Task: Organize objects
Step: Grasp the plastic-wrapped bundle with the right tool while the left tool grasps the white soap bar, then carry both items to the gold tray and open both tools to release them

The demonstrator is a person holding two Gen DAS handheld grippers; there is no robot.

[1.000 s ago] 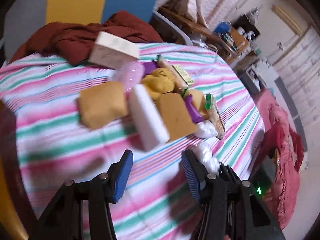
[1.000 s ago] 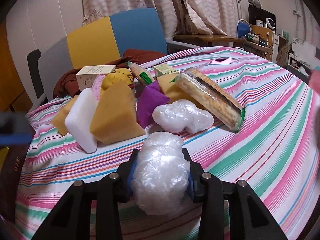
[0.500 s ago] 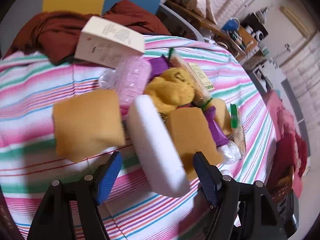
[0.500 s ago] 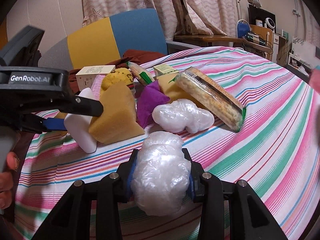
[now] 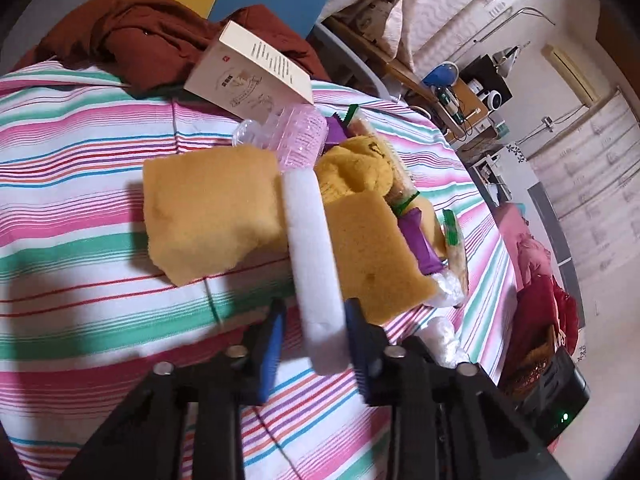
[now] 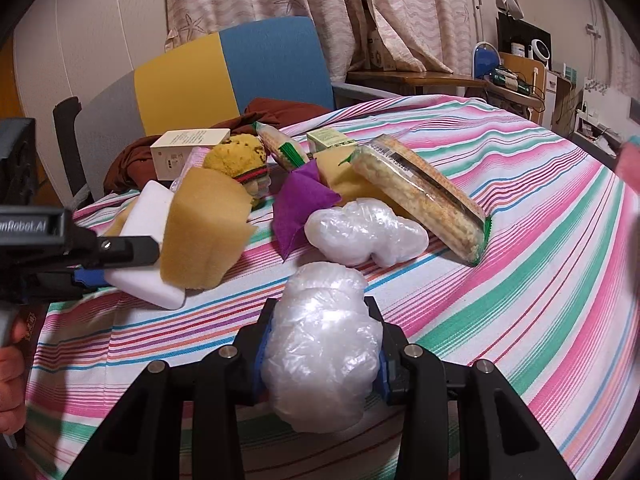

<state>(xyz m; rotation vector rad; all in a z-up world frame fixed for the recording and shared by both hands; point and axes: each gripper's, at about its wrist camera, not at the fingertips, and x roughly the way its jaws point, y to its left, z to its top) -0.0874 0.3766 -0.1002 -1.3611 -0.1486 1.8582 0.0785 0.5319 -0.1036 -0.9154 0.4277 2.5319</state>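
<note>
A pile of objects lies on the striped tablecloth. My left gripper has its jaws around the near end of a white foam block, also in the right wrist view; a gap shows at the left pad. Yellow sponges flank the block. My right gripper is shut on a crumpled clear plastic bag just above the cloth. A second plastic bundle lies beyond it.
A white box, pink plastic case, yellow plush toy, purple pouch and long cracker packs crowd the pile. A brown cloth and a chair are behind the table.
My left gripper moved forward into the pile and narrowed its jaws around the white foam block. My right gripper stayed still, holding the plastic bag.
</note>
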